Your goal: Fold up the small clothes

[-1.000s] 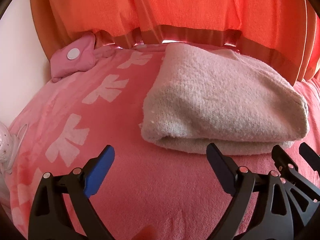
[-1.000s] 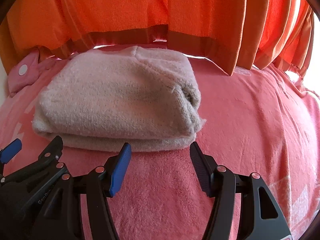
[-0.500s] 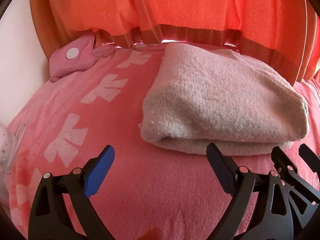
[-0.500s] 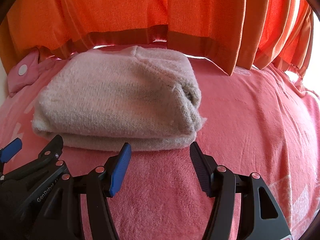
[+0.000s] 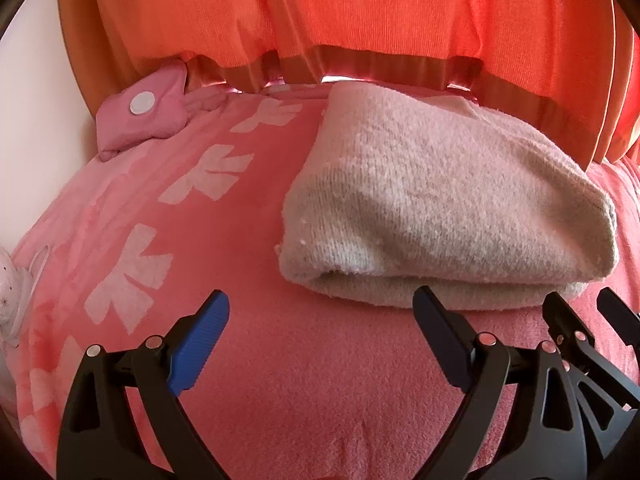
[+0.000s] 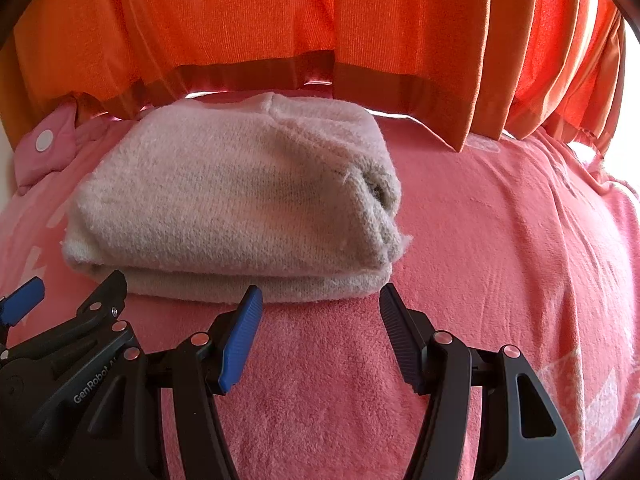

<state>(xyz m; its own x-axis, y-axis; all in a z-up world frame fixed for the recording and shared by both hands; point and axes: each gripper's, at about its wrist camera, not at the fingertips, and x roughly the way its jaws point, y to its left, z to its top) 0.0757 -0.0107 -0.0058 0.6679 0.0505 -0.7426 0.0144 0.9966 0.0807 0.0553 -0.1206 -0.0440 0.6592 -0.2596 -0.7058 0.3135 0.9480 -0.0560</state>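
Observation:
A folded cream knitted garment (image 5: 440, 208) lies on the pink blanket (image 5: 300, 380); it also shows in the right wrist view (image 6: 232, 200). My left gripper (image 5: 320, 312) is open and empty, just in front of the garment's near left edge. My right gripper (image 6: 320, 300) is open and empty, just in front of the garment's near right corner. The left gripper also shows at the lower left of the right wrist view (image 6: 76, 292). The right gripper shows at the lower right of the left wrist view (image 5: 584, 304). Neither gripper touches the garment.
Orange curtains (image 5: 360, 12) hang close behind the garment, also in the right wrist view (image 6: 320, 20). A small pink cushion with a white dot (image 5: 144, 120) lies at the back left. A white item (image 5: 12, 280) sits at the far left edge.

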